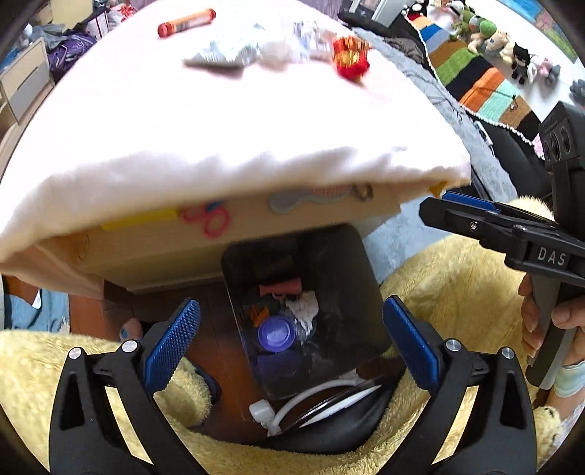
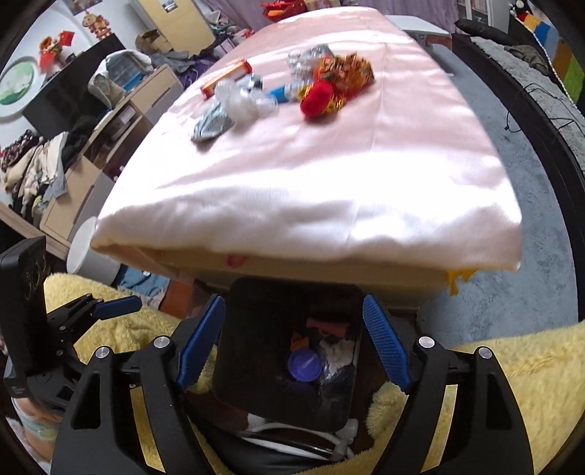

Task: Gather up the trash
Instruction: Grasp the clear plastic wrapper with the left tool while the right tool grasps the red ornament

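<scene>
A black bin (image 1: pixel 340 277) (image 2: pixel 256 350) stands on the floor under the table's near edge and holds a purple-capped bottle (image 1: pixel 276 333) (image 2: pixel 305 364), white tissue and wrappers. My left gripper (image 1: pixel 290 339) is open and empty above the bin. My right gripper (image 2: pixel 292 347) is open and empty above it too; it also shows at the right of the left wrist view (image 1: pixel 460 210). On the pink tablecloth (image 1: pixel 219 120) (image 2: pixel 310 175) lie an orange tube (image 1: pixel 186 22) (image 2: pixel 226 78), silver wrappers (image 1: pixel 223 54) (image 2: pixel 212 124), clear plastic (image 2: pixel 241 98) and a red-gold ornament (image 1: pixel 351 56) (image 2: pixel 336 86).
A yellow fluffy blanket (image 1: pixel 457 292) (image 2: pixel 512 365) surrounds the bin. White cables (image 1: pixel 310 398) lie below it. A grey rug (image 2: pixel 530 255) is at the right; drawers and clothes (image 2: pixel 55 164) at the left. Plush toys (image 1: pixel 504 44) sit on a striped blanket far right.
</scene>
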{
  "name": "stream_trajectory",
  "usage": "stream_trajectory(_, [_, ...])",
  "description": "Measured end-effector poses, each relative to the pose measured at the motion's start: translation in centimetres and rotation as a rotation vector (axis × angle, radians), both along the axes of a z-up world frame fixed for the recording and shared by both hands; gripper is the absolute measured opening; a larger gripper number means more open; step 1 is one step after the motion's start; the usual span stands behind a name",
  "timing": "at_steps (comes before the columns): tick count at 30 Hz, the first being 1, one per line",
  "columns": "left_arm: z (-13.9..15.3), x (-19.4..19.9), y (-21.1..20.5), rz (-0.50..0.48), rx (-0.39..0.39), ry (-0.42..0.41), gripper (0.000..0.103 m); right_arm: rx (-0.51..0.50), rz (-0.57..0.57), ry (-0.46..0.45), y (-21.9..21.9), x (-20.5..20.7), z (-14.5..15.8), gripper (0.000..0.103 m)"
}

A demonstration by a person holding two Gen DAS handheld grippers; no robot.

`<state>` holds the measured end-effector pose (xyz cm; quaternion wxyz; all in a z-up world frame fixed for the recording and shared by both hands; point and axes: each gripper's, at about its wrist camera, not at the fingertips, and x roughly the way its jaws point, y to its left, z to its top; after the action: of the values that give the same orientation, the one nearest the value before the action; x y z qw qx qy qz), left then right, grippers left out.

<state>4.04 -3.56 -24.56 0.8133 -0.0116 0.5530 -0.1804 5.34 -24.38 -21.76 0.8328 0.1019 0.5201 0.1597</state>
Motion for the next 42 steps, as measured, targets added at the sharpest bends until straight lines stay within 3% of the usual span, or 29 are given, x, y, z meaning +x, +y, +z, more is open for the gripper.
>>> stream_trajectory(9, [3.3, 3.9, 1.4, 0.045, 0.020, -0.079, 0.095, -0.004, -0.028, -0.068, -1.0, 3.9, 2.7, 0.083])
stream_trajectory(17, [4.9, 8.6, 1.6, 0.056, 0.020, -0.129, 0.095, -0.033, -0.022, -0.114, -0.7, 8.5, 2.8, 0.082])
stream_trajectory(22, [5.0, 11.1, 1.4, 0.050, 0.034, -0.140, 0.095, -0.046, -0.003, -0.122, 0.1, 11.5, 2.1, 0.060])
stream_trajectory(29, [5.9, 14.3, -0.2, 0.010, 0.022, -0.164, 0.093, -0.049, -0.012, -0.119, 1.1, 14.6, 1.0, 0.057])
stream_trajectory(32, [6.1, 15.8, -1.1, -0.010, 0.008, -0.169, 0.085, -0.075, 0.002, -0.134, 1.3, 15.1, 1.0, 0.046])
stream_trajectory(33, [6.1, 16.4, -1.4, -0.013, 0.007, -0.168, 0.084, -0.081, 0.006, -0.135, 1.2, 15.3, 1.0, 0.036])
stream_trajectory(42, [4.9, 20.0, -3.7, -0.066, 0.016, -0.150, 0.052, -0.073, 0.025, -0.126, 0.3, 15.5, 1.1, 0.034])
